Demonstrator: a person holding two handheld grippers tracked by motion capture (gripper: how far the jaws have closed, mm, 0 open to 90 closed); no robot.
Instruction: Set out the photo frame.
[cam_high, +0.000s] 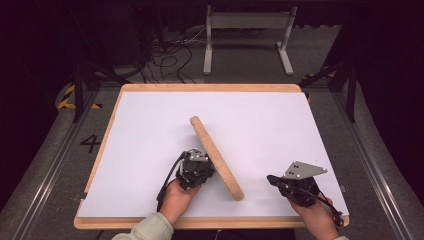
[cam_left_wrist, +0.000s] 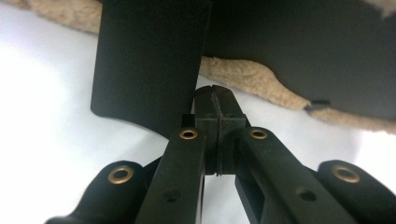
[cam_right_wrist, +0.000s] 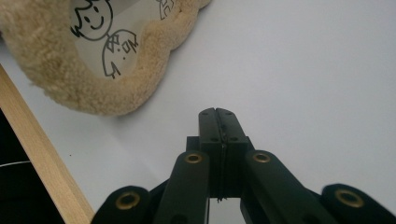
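Observation:
A picture frame (cam_high: 216, 156) with a fuzzy beige rim stands on edge across the middle of the white table (cam_high: 280, 115), running from far left to near right. My left gripper (cam_high: 206, 168) is shut and empty, its tips close against the frame's black back (cam_left_wrist: 299, 51), beside the black stand flap (cam_left_wrist: 144, 65). In the left gripper view the left gripper (cam_left_wrist: 215, 93) has its jaws pressed together. My right gripper (cam_high: 272, 179) lies shut near the front right, apart from the frame. From the right gripper (cam_right_wrist: 217, 114) I see the beige rim (cam_right_wrist: 60, 88) and a cartoon drawing (cam_right_wrist: 107, 32).
The table has a wooden rim (cam_high: 210, 88), also seen as a wooden rim (cam_right_wrist: 42, 158) at the lower left of the right gripper view. Beyond it on the floor stand a grey metal rack (cam_high: 247, 35) and loose cables (cam_high: 165, 55).

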